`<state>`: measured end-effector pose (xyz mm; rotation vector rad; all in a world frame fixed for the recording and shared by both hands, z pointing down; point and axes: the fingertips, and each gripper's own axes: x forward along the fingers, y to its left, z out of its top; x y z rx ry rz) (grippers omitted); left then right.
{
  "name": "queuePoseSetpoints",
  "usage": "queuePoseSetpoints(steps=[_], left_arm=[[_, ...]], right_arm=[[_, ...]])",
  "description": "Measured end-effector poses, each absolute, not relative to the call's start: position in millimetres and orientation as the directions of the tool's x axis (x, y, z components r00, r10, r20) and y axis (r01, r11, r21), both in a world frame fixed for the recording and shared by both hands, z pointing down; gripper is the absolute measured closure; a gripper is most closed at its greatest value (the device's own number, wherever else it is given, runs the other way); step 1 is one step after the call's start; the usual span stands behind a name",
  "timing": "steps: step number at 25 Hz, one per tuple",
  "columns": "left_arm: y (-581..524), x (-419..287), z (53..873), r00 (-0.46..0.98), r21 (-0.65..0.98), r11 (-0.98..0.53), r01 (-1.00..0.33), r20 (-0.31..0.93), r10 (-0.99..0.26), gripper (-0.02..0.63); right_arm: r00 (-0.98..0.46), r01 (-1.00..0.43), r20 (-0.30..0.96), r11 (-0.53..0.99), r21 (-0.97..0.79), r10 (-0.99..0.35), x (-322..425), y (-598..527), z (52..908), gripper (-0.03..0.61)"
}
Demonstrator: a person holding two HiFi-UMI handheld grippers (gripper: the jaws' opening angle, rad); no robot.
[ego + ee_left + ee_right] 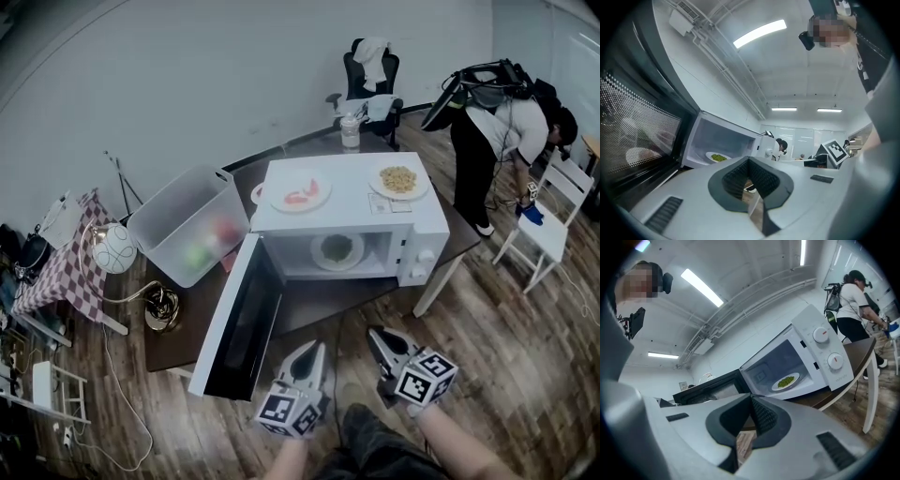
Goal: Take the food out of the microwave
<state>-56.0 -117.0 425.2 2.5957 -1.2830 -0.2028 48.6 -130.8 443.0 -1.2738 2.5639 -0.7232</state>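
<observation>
A white microwave (424,228) stands on a dark table (178,328), its door (236,323) swung wide open to the left. Inside lies a white plate of green food (337,249), also seen in the left gripper view (717,157) and the right gripper view (786,381). My left gripper (314,350) (749,161) and right gripper (375,336) (751,397) hover side by side in front of the table, short of the open cavity. Both point level at the microwave, shut, with nothing between their jaws.
Two more plates sit on the microwave's top, one with red food (300,195) and one with yellowish food (398,180). A clear plastic bin (187,225) stands on the table's left. A person (506,131) bends over beside a white chair (544,234) at the right.
</observation>
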Motion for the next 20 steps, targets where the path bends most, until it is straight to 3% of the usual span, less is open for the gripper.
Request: queuePoseSetpoints(steps=[10,20], left_arm=[[-152.9,-56.1,446.3,0.603,0.289,-0.578,-0.763,-0.001,-0.797,0.612],[-181.0,-54.6,464.5,0.585,0.299,-0.556,-0.775,0.009,-0.811,0.612]], right_arm=[[-0.629,-0.687,0.057,0.519,-0.508,-0.775,41.9,-171.9,460.6,0.577],[-0.661,-0.718,0.099,0.588,-0.372,-0.744,37.5,-204.8,480.9,0.575]])
